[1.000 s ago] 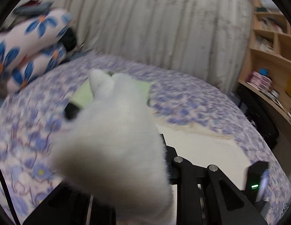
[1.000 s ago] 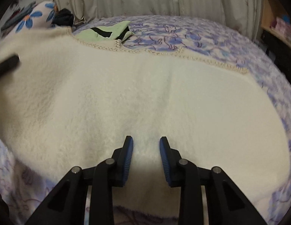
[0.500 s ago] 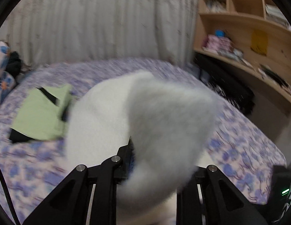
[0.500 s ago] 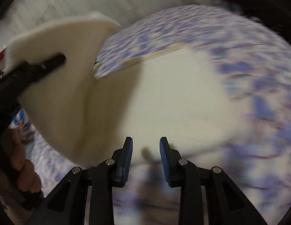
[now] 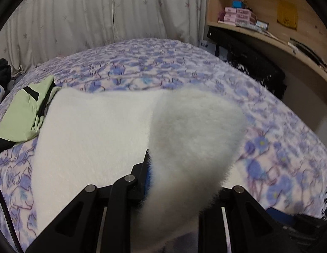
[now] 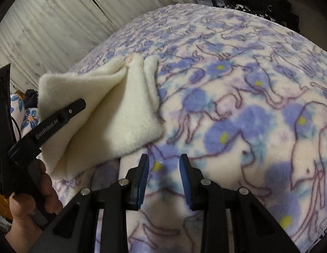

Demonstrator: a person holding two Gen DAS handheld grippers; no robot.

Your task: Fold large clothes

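In the left wrist view, the left hand-held gripper (image 5: pixel 180 168) is pinching a fold of the fluffy white cloth (image 5: pixel 96 130). The fold is bunching up between its fingers and hiding the right finger. The rest of the cloth is lying on the bed (image 5: pixel 155 67), which has a purple flower blanket. A folded green shirt (image 5: pixel 22 113) is lying just beside the cloth on the left. A wooden shelf (image 5: pixel 269 35) is standing past the bed.

In the right wrist view, the right hand-held gripper (image 6: pixel 164 168) is hanging over the bed (image 6: pixel 237 97) with its jaws a little apart and nothing between them. On the left, a hand (image 6: pixel 30 200) is holding the left hand-held gripper (image 6: pixel 82 104), which is gripping the cloth (image 6: pixel 121 109) and lifting its corner.
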